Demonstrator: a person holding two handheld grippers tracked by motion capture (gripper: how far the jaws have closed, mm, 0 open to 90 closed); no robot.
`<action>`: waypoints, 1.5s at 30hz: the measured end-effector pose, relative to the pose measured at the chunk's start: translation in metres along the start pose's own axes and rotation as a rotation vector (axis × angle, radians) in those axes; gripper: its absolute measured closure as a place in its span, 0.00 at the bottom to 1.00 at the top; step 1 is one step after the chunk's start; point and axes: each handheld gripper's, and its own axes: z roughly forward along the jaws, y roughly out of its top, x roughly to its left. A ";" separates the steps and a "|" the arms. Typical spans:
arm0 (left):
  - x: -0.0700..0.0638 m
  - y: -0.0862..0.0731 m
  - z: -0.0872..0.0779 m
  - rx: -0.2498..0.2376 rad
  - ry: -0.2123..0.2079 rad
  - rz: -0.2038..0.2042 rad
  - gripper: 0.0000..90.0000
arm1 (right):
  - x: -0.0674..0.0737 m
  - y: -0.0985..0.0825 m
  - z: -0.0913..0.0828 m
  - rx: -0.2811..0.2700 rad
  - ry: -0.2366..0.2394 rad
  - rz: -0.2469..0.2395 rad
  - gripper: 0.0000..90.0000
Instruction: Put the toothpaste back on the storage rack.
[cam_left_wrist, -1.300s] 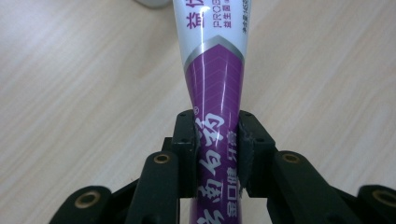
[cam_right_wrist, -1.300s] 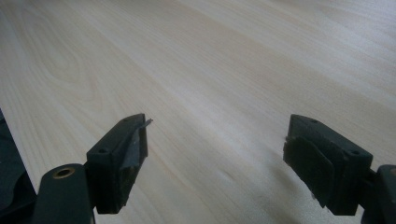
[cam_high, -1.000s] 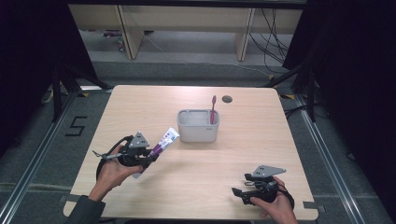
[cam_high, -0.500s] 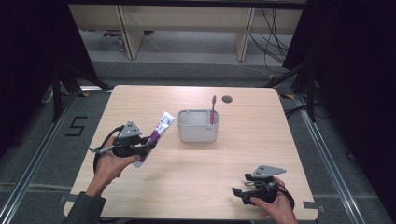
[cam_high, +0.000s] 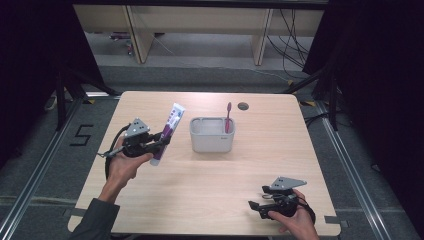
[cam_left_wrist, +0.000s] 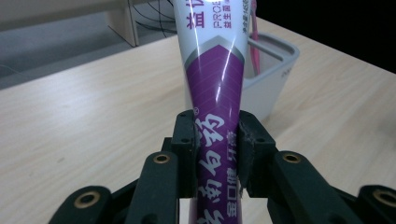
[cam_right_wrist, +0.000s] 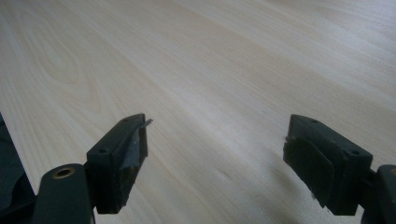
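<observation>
A purple and white toothpaste tube (cam_high: 167, 131) is held nearly upright above the table's left part, with my left gripper (cam_high: 157, 141) shut on its lower purple half. In the left gripper view both pads press the toothpaste tube (cam_left_wrist: 217, 98) at the left gripper (cam_left_wrist: 217, 140). A grey rectangular holder (cam_high: 212, 135) stands at the table's middle, just right of the tube, with a pink toothbrush (cam_high: 228, 116) upright in it. The holder (cam_left_wrist: 275, 70) shows behind the tube. My right gripper (cam_high: 256, 207) rests at the near right edge, open and empty, its jaws (cam_right_wrist: 215, 154) wide over bare wood.
The light wooden table (cam_high: 210, 195) has a round cable hole (cam_high: 243, 106) at the back, right of centre. Grey floor, a shelf frame and cables lie beyond the far edge. Metal rails run along both sides of the table.
My left gripper has lifted the toothpaste tube and tipped it from a slant to nearly upright, closer to the holder. The right gripper has stayed where it was.
</observation>
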 end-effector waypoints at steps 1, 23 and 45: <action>0.000 0.001 0.001 -0.007 -0.002 -0.009 0.79 | 0.000 0.000 0.000 0.002 0.003 0.001 0.25; -0.004 0.030 0.034 -0.160 0.010 -0.027 0.79 | -0.003 0.000 0.000 -0.001 -0.004 0.004 0.25; -0.025 0.059 0.061 -0.202 -0.021 -0.020 0.79 | -0.003 0.000 0.001 -0.001 0.003 0.003 0.25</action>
